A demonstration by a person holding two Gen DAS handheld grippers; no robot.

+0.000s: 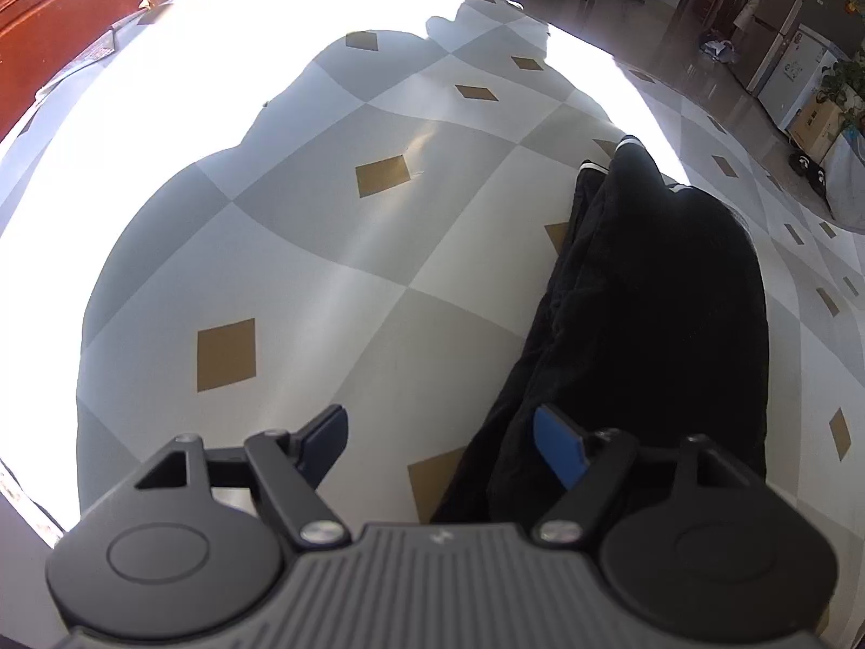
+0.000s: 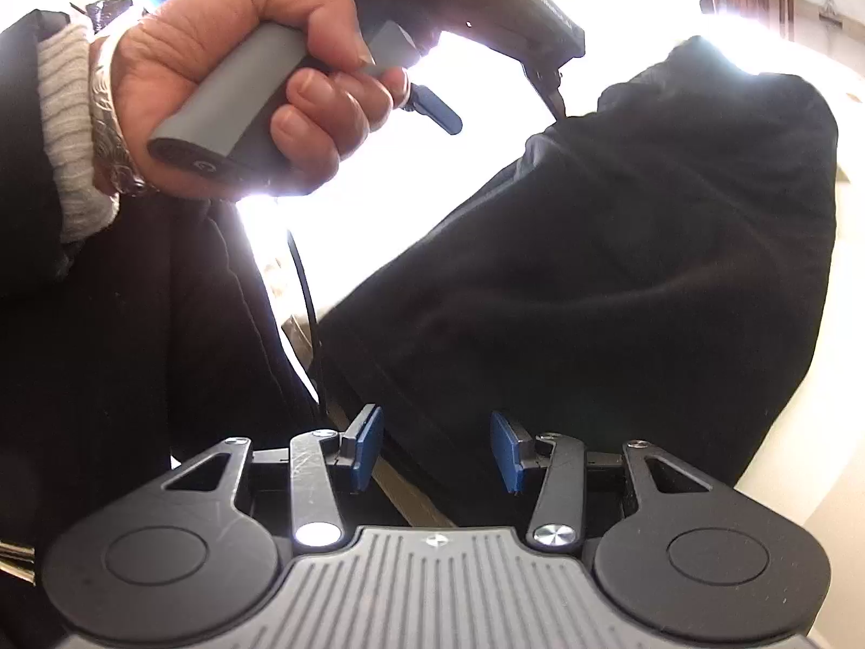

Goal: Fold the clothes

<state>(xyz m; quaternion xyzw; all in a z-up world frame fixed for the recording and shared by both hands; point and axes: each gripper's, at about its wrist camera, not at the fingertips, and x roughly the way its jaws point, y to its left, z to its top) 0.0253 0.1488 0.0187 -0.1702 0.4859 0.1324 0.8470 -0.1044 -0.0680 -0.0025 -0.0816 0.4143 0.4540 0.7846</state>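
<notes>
Black garment point(image 1: 665, 292) lies as a long bunched strip on the checked tablecloth point(image 1: 335, 249), running from the lower right of the left wrist view up toward the table's far right edge; white trim shows at its far end. Its near end sits under and just beyond the right-hand blue pad point(image 1: 559, 451) of the left gripper point(image 1: 440, 441); the other pad is over bare cloth, so the garment is off to one side of the gap, not between the pads. Left jaws spread wide, holding nothing. In the right wrist view the same black fabric point(image 2: 621, 281) fills the area ahead of and above the right gripper point(image 2: 435, 451), rising up to the right. Right jaws also spread, blue pads point(image 2: 367, 446) apart; fabric lies behind the gap, contact with either pad can't be told. The person's hand point(image 2: 243, 70) grips the grey handle of the other gripper at upper left. Table is heavily overexposed by sunlight along its edges. Tiled floor point(image 1: 719, 103) beyond.
</notes>
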